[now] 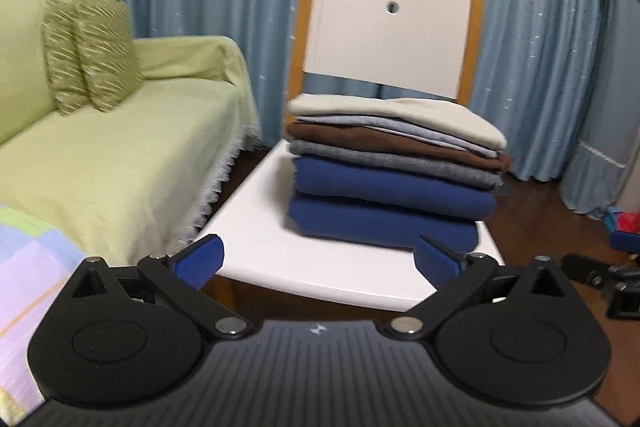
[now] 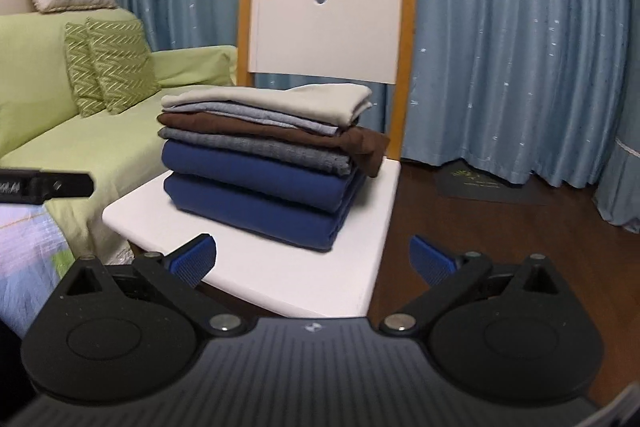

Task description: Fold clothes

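Observation:
A stack of folded clothes sits on the seat of a white chair: cream on top, then light blue, brown, grey and two dark blue pieces. My left gripper is open and empty, held in front of the chair's front edge. The same stack shows in the right wrist view on the chair seat. My right gripper is open and empty, also just before the seat's front edge. The left gripper's black body pokes in at the left of the right wrist view.
A green sofa with striped cushions stands left of the chair. A pastel checked cloth lies at the lower left. Blue curtains hang behind. Black parts and a toy lie on the wood floor at right.

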